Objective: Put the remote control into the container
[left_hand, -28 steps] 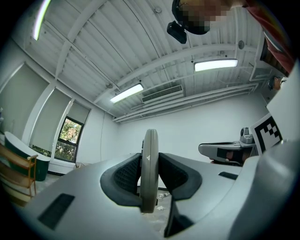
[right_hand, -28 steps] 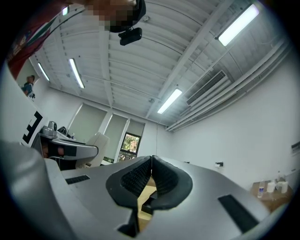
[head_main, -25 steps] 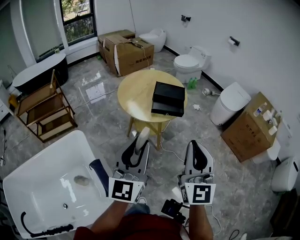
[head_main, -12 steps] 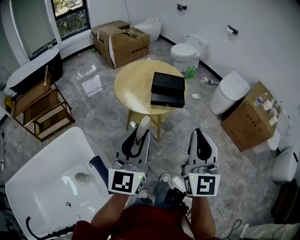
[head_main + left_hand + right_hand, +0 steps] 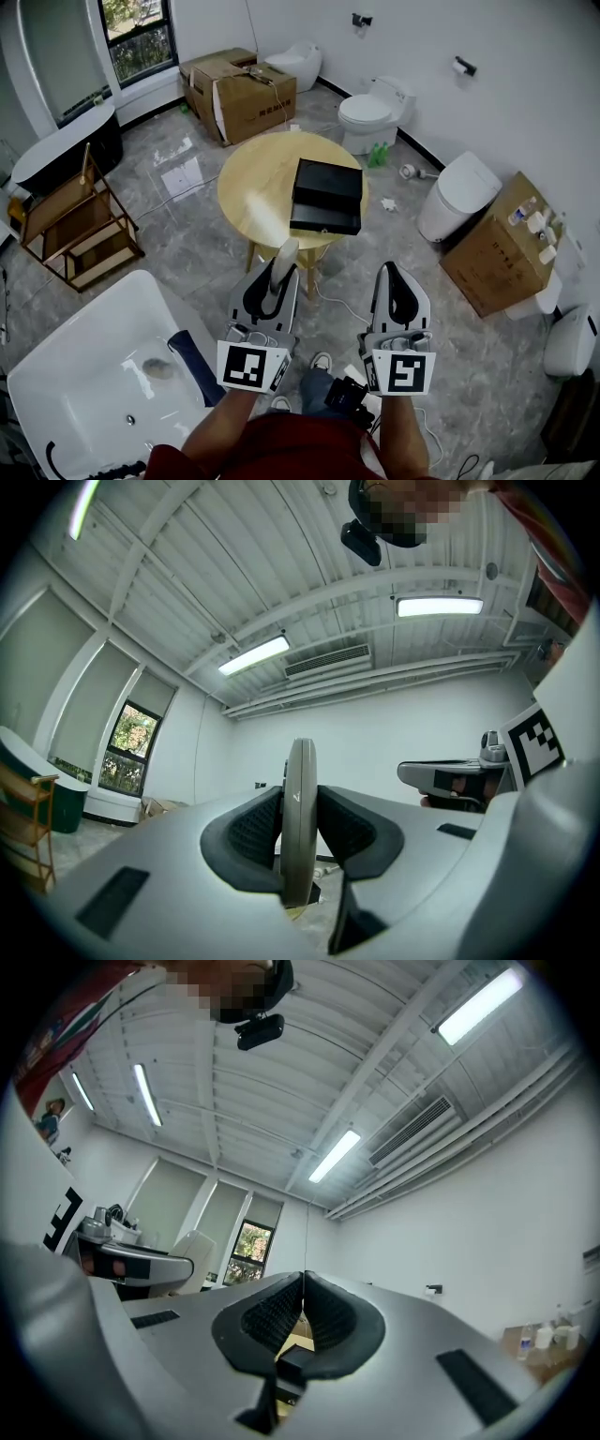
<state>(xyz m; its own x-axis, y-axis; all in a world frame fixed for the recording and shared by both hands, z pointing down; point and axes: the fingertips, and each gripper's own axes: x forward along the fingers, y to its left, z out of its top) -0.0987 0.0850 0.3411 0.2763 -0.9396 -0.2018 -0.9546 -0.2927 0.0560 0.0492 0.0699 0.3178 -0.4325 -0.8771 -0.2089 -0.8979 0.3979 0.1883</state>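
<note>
Left gripper: jaws pinch the remote control, which is seen edge-on between the pads, its long axis projecting forward past the jaw tips. Right gripper: jaws pressed together, nothing between them. The black container sits on the round yellow worktop, well apart, ahead of both grippers and slightly right of the loaded left one. Judgement: the remote is not yet delivered, and the left hand must carry it forward and rightward.

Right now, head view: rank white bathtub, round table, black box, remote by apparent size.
1. white bathtub, partly cut off, close to camera
2. round table
3. black box
4. remote, clearly smallest
</note>
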